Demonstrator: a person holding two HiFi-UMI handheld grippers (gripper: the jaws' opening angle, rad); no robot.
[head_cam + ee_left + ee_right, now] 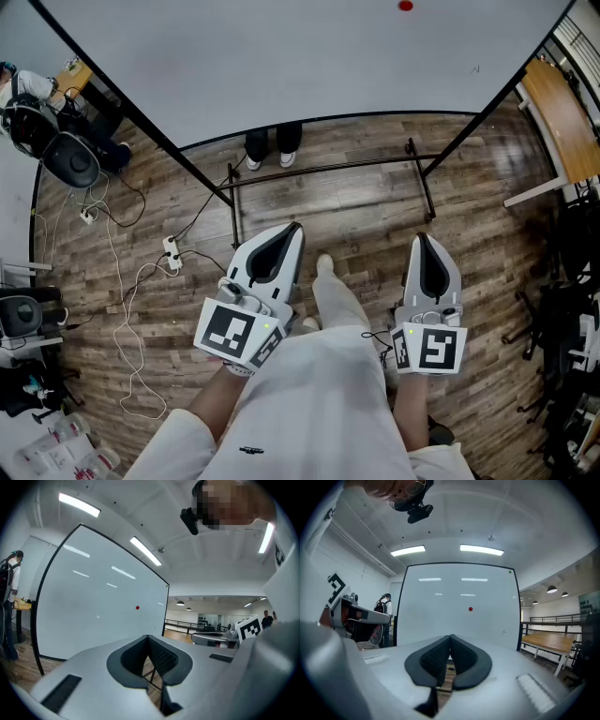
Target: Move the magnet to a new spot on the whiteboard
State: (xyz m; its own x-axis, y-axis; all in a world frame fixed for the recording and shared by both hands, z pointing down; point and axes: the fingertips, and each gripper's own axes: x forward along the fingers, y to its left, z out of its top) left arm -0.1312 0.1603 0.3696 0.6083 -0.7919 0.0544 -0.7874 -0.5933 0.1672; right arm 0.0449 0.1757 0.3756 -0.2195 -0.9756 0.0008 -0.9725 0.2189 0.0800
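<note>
1. Two grippers sit low in front of us, over the floor. Each has a smooth grey plastic shell that narrows to a blunt point and a cube of black-and-white square markers at its rear.
2. On the left gripper (148,637), the ribbed black rubber pads touch at their tips. Behind the tips a small triangular gap lets the floor show through, and we see nothing held between the pads.
3. On the right gripper (450,636), the same ribbed pads press together along their length, and it grips nothing.
4. We see the magnet (470,609) as a small round red dot stuck flat on the whiteboard (436,616). In the right gripper view it sits a little right of the middle. It is well apart from both grippers.
5. We see the whiteboard as a large glossy white rectangle with a thin black frame, and its surface mirrors the ceiling strip lights. It stands on a stand (328,170) of thin black metal tubes.
6. We stand on a floor (347,211) of brown wood planks with a streaky grain. Thin white cables (120,309) loop loosely across it at the left.
</note>
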